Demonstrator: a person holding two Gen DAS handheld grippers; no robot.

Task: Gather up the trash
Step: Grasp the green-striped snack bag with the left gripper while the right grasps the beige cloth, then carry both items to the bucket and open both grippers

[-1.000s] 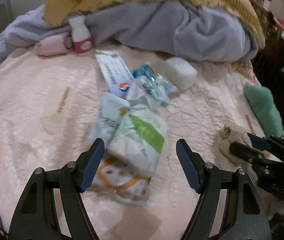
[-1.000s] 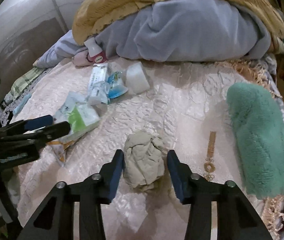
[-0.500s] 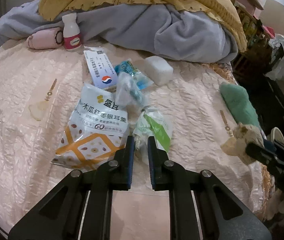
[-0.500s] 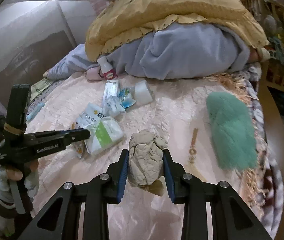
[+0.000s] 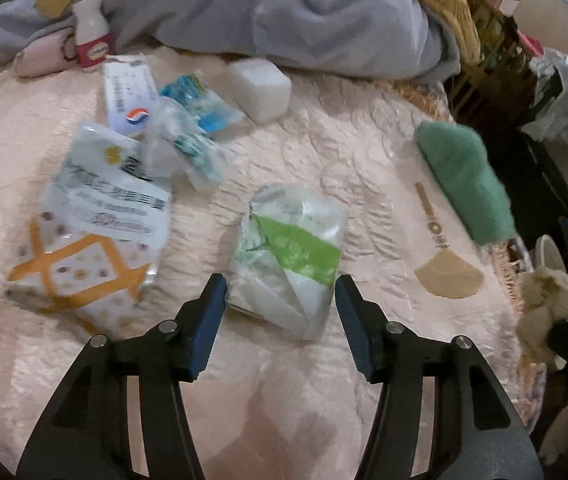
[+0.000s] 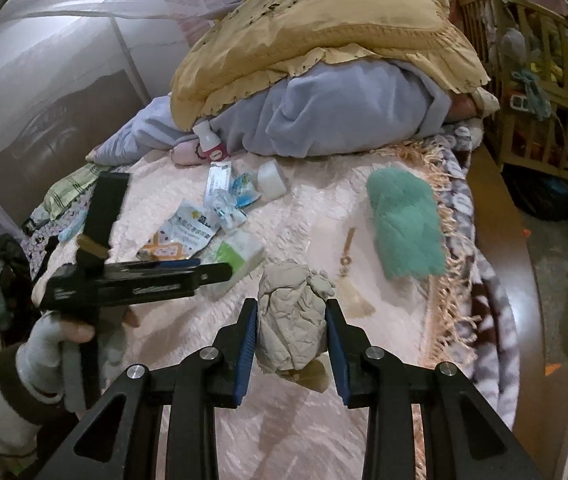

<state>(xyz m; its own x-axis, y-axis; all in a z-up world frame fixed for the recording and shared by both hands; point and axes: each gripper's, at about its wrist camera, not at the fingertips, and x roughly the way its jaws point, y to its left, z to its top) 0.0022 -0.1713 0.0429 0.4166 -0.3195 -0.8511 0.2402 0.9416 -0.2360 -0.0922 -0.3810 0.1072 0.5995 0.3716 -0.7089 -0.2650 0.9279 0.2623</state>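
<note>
On the bed (image 5: 324, 152) we see a green-and-white packet (image 5: 288, 256) lying between our left gripper's (image 5: 279, 300) open fingers, not clamped. Our right gripper (image 6: 291, 320) has its fingers closed on a crumpled tissue wad (image 6: 290, 316).

Both grippers are showing black, angular frames with triangular cut-outs, silver round screws at the joints and blue pads lining the fingers. The left gripper (image 5: 279, 304) and the right gripper (image 6: 290, 334) are looking alike. The left hand (image 6: 63, 336) is wearing a pale grey fingerless glove, bare fingertips showing, above a cream sleeve with a dark cuff.
</note>
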